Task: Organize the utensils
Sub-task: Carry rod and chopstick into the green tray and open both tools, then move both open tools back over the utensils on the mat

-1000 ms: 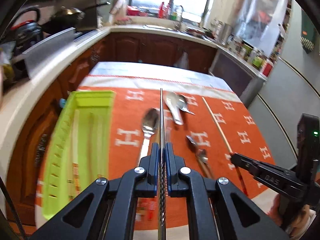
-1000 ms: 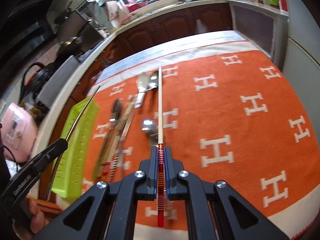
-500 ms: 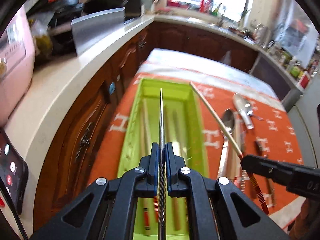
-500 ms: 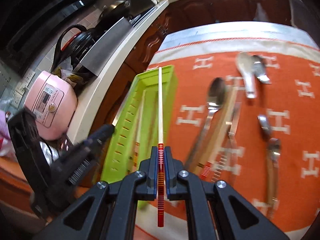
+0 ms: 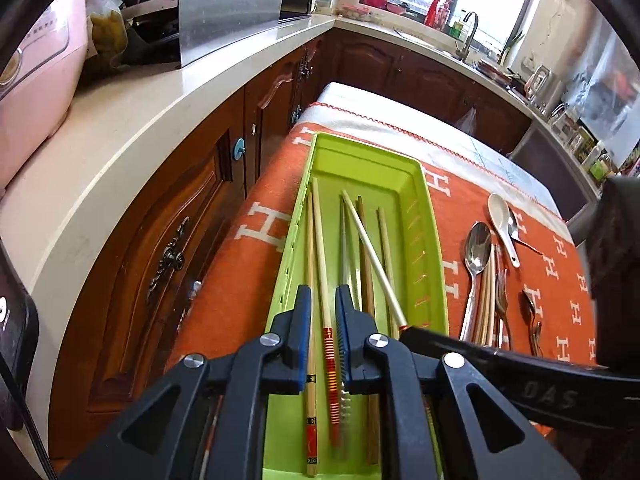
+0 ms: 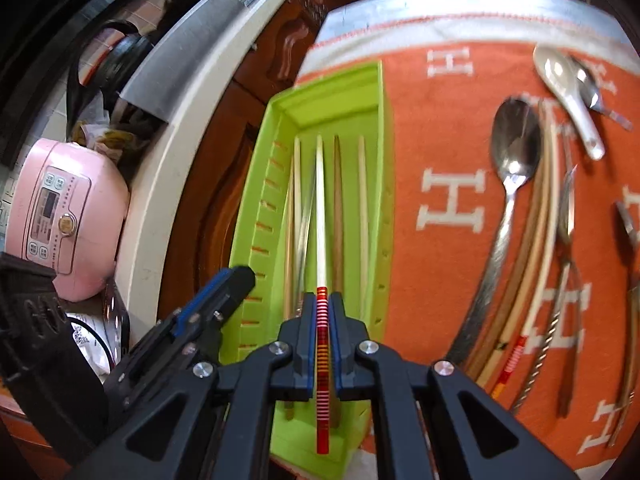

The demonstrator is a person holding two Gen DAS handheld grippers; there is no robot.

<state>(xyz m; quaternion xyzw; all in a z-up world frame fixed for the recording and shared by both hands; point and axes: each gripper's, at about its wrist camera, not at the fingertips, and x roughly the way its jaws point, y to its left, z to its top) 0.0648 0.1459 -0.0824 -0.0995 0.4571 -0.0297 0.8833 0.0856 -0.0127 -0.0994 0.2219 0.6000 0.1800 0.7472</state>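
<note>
A pink rice cooker (image 6: 68,216) is sitting on the pale counter (image 5: 120,128), above dark wooden cabinets (image 5: 168,240).

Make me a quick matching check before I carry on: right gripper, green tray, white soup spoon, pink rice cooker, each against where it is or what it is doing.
1. right gripper
2. green tray
3. white soup spoon
4. pink rice cooker

A. standing on the white counter
B. clamped on a red-banded chopstick
C. lying loose next to a small metal spoon
D. several chopsticks lying inside it

Pairs: 1-B, 2-D, 3-C, 4-A.
</note>
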